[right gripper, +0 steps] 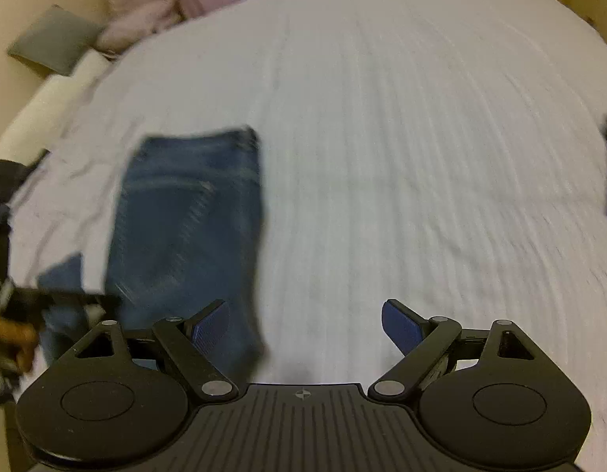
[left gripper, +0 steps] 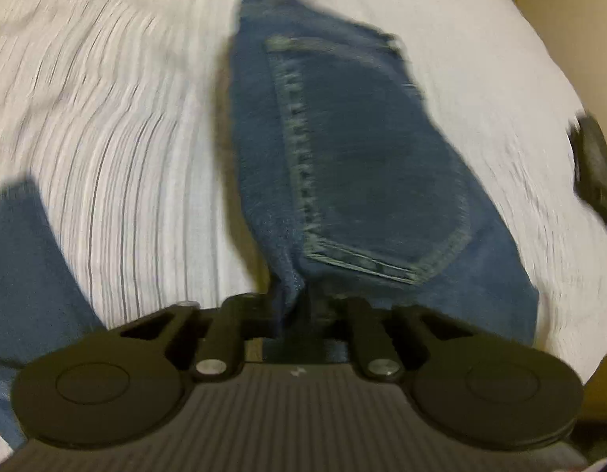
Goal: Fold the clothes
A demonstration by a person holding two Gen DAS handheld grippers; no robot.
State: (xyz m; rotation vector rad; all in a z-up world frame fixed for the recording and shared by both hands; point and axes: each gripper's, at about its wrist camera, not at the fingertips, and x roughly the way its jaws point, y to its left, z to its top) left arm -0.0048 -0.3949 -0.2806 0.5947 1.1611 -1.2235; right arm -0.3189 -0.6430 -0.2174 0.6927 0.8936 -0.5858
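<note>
Left gripper [left gripper: 293, 306] clamped on a bunched edge of the jeans [left gripper: 343, 149]; denim runs away from its jaws across the white striped bedsheet [left gripper: 118, 165], back pocket up. Right gripper [right gripper: 305, 324] spread wide, holding nothing; jeans lie just left of it.

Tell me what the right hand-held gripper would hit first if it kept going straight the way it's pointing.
Most likely the bare white bedsheet. The right hand-held gripper is open and empty, and the folded jeans lie left of its line. Blur makes depth uncertain.
</note>
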